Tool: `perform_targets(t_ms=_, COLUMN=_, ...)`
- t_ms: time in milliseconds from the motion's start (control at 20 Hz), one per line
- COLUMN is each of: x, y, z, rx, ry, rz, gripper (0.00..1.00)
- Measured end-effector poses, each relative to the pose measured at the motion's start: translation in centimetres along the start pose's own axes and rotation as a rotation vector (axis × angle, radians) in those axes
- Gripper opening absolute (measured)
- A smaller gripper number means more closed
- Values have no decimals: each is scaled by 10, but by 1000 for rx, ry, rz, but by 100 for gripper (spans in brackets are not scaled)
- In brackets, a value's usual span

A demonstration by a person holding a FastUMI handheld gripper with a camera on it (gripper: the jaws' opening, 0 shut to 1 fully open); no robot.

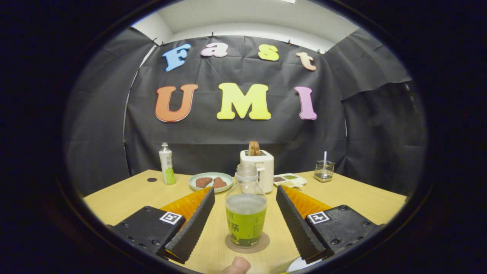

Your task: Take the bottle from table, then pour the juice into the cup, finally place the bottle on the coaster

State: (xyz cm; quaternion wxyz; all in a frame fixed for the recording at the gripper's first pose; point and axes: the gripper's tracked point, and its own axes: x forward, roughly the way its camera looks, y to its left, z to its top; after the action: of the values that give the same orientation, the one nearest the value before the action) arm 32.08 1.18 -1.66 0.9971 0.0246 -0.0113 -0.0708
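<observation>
Juice bottle (pixel 245 207) upright on coaster (pixel 247 243); gripper (pixel 245 194) fingers wide apart, flanking bottle, untouching. Withdraw straight back, avoid clipping bottle.

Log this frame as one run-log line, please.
gripper: open, fingers either side of bottle, not touching | bottle: upright on coaster, uncapped, part full | phase: bottle placed, released

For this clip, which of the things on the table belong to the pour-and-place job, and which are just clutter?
Job:
- juice bottle, standing between the open gripper fingers
- coaster under it

Clutter:
- white-and-green bottle
- plate with brown pieces
- toaster holding bread
- small tray
- wire holder
</observation>
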Motion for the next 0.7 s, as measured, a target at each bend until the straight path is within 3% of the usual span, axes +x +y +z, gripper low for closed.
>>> perform_targets(t_ms=350, x=-60, y=-14, z=42, rx=-49, ry=-39, rz=-8, gripper=100)
perform_targets(t_ms=700, x=-141, y=-44, z=54, rx=-107, ry=-39, rz=-52, gripper=100)
